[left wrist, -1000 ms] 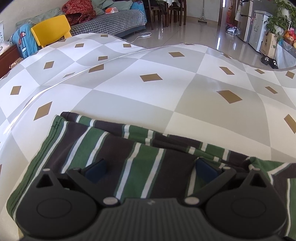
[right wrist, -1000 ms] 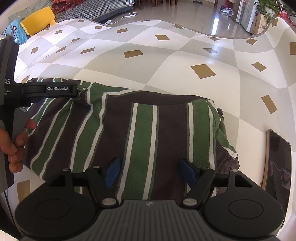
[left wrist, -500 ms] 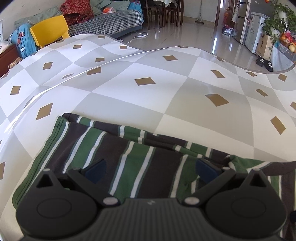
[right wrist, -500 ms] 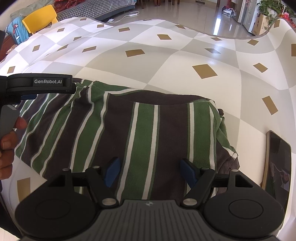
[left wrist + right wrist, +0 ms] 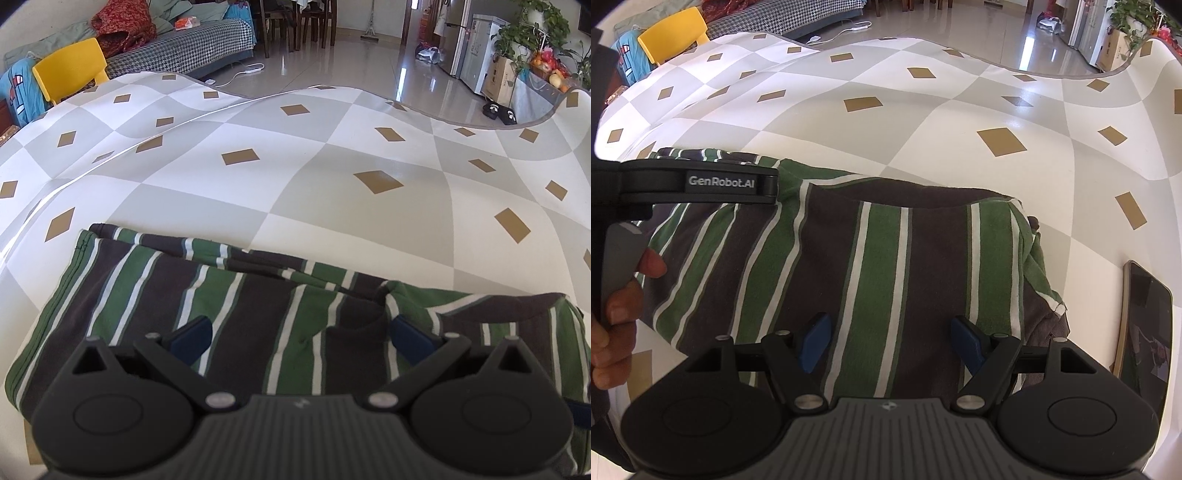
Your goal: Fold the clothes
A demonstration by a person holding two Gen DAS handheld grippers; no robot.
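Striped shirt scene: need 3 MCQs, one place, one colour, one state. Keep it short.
1. The phone lies where in the right wrist view?
A. right of the striped shirt
B. on the shirt
C. far edge of the table

2. Shirt stripes?
A. red, blue
B. green, dark, white
C. yellow, grey

3. The right gripper is:
A. shut on the shirt
B. open over the shirt
C. holding the phone

Key: A, phone sits on the cloth beside the shirt's right edge; B, stripes visible; B, blue pads stand apart.
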